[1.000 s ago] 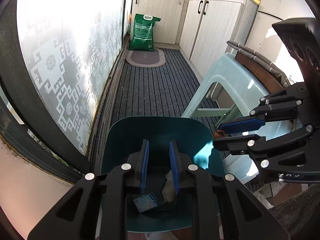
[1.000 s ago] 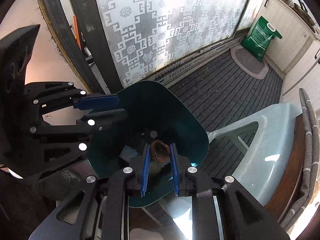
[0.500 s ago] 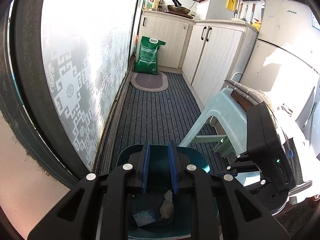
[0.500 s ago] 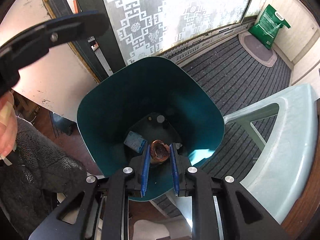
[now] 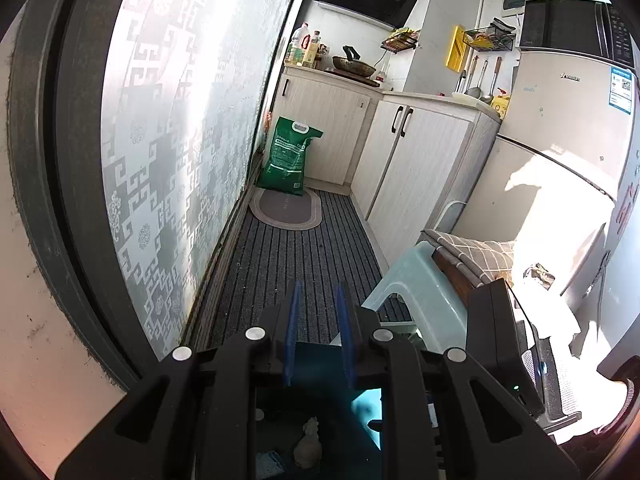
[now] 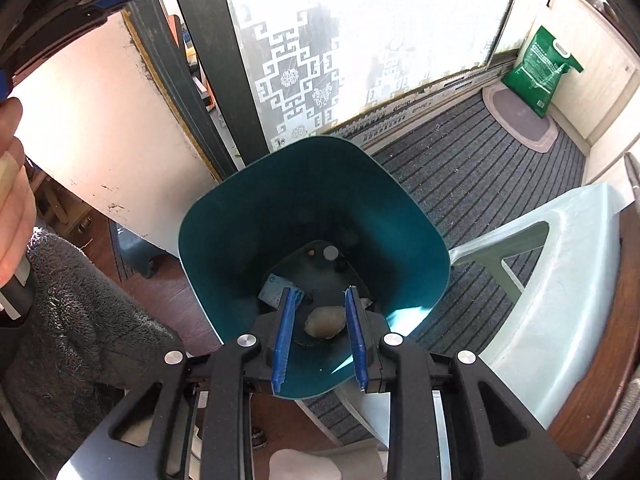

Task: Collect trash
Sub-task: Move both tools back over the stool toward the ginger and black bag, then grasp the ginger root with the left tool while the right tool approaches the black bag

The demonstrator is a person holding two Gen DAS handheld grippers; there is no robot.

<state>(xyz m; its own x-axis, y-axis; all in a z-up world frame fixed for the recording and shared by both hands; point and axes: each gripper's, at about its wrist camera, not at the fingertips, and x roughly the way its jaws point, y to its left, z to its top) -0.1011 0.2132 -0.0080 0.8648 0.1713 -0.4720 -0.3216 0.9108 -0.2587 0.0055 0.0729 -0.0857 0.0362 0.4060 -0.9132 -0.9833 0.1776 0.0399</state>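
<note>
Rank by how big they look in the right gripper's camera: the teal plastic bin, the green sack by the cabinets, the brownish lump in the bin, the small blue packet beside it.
1. Teal plastic bin, largest.
2. Green sack, though it sits farther away.
3. Brownish lump and small blue packet: too alike, and partly hidden, to rank.

Deep teal plastic trash bin (image 6: 248,224), upright and open-topped, squarish with rounded corners and smooth walls narrowing to a dark bottom. Seen from above in the right wrist view; only a sliver of rim (image 5: 316,350) and dim interior visible in the left wrist view. Three bits of trash lying on the bottom: a tan, rounded, shell-like piece (image 6: 325,321) near the middle, a small light blue wrapper (image 6: 276,286) just to its left, and a pale crumpled scrap (image 5: 308,442), partly hidden at the right edge.
</note>
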